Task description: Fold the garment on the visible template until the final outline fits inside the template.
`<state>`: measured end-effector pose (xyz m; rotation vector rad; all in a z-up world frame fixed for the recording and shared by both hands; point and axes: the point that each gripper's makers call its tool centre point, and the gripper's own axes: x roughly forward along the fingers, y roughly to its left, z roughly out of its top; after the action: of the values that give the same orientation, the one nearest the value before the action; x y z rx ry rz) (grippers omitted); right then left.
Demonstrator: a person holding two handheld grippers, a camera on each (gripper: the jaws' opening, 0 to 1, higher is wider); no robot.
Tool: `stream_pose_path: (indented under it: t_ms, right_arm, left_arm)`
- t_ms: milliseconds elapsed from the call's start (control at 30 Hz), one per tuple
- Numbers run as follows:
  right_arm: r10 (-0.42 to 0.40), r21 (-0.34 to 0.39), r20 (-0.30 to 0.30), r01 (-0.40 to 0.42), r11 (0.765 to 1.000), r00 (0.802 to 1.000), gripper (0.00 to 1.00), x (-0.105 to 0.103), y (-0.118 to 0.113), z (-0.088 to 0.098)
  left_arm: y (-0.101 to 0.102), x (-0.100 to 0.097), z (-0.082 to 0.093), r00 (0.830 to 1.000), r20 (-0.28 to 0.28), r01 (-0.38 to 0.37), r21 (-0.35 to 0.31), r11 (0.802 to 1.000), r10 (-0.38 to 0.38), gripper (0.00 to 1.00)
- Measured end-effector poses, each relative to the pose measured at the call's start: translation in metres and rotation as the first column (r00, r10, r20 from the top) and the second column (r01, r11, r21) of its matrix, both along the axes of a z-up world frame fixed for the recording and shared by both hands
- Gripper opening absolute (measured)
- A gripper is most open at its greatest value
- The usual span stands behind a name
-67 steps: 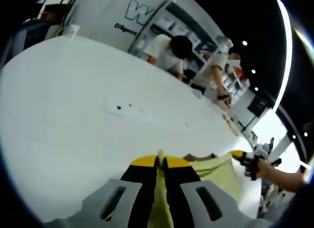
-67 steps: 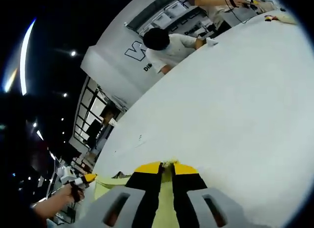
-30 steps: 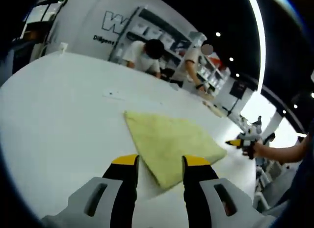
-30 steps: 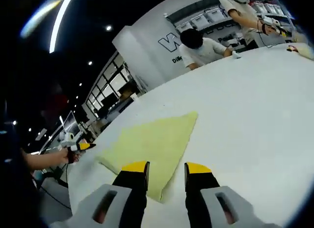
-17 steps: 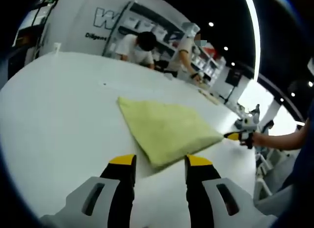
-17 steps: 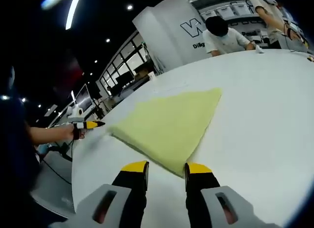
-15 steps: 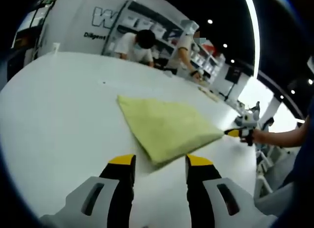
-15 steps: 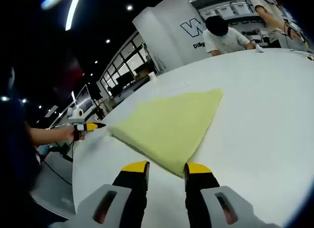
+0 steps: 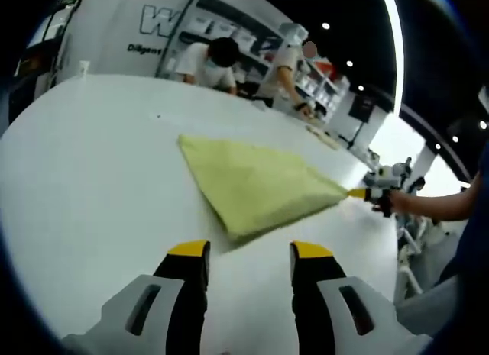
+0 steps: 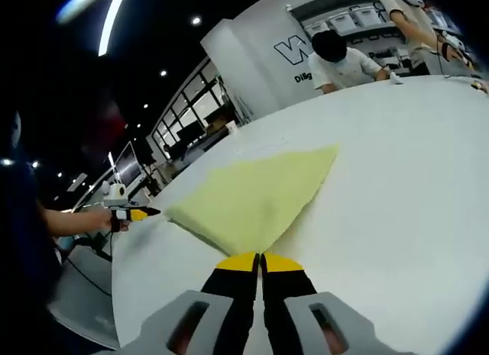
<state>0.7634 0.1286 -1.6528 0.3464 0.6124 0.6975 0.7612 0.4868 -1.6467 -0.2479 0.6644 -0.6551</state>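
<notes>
A yellow-green garment (image 9: 256, 183) lies folded flat on the white table (image 9: 84, 179). My left gripper (image 9: 250, 252) stands open a short way back from the garment's near edge, with nothing between its fingers. In the right gripper view the same garment (image 10: 252, 195) runs up to my right gripper (image 10: 260, 258), whose jaws are shut at the garment's near corner. The left gripper view catches the right gripper (image 9: 362, 193) from the side, touching the garment's right corner. The left gripper (image 10: 136, 213) sits off the garment's left corner in the right gripper view.
The white table (image 10: 397, 187) stretches wide around the garment. Two people (image 9: 210, 61) work at its far side by shelves, and one of them (image 10: 344, 61) leans over the table. A hand (image 9: 397, 202) holds the right gripper.
My right gripper has gone from open to shut at the garment's near corner. The left gripper stays open and sits slightly further back from the garment.
</notes>
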Motion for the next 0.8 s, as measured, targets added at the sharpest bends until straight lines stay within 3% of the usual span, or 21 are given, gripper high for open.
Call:
stream_pose_path:
  t_ms: [200, 333, 533, 800]
  right_arm:
    - [-0.017, 0.013, -0.009, 0.017, 1.000, 1.000, 0.00, 0.000, 0.000, 0.003]
    - [-0.021, 0.017, -0.010, 0.022, 1.000, 1.000, 0.00, 0.001, -0.001, 0.004]
    - [-0.027, 0.019, -0.019, 0.028, 0.999, 0.999, 0.00, 0.001, -0.001, 0.003]
    - [-0.030, 0.024, -0.025, 0.031, 0.999, 0.999, 0.00, 0.004, -0.006, 0.001]
  left_arm:
    - [-0.004, 0.001, -0.007, 1.000, -0.004, 0.023, 0.019, 1.000, -0.023, 0.32]
    - [-0.005, 0.011, -0.011, 1.000, -0.006, 0.017, 0.036, 0.999, -0.017, 0.34]
    - [-0.017, 0.020, -0.013, 0.998, 0.005, 0.065, 0.064, 0.996, -0.066, 0.31]
    - [-0.028, 0.024, -0.003, 0.994, 0.046, 0.100, 0.031, 0.994, -0.102, 0.27]
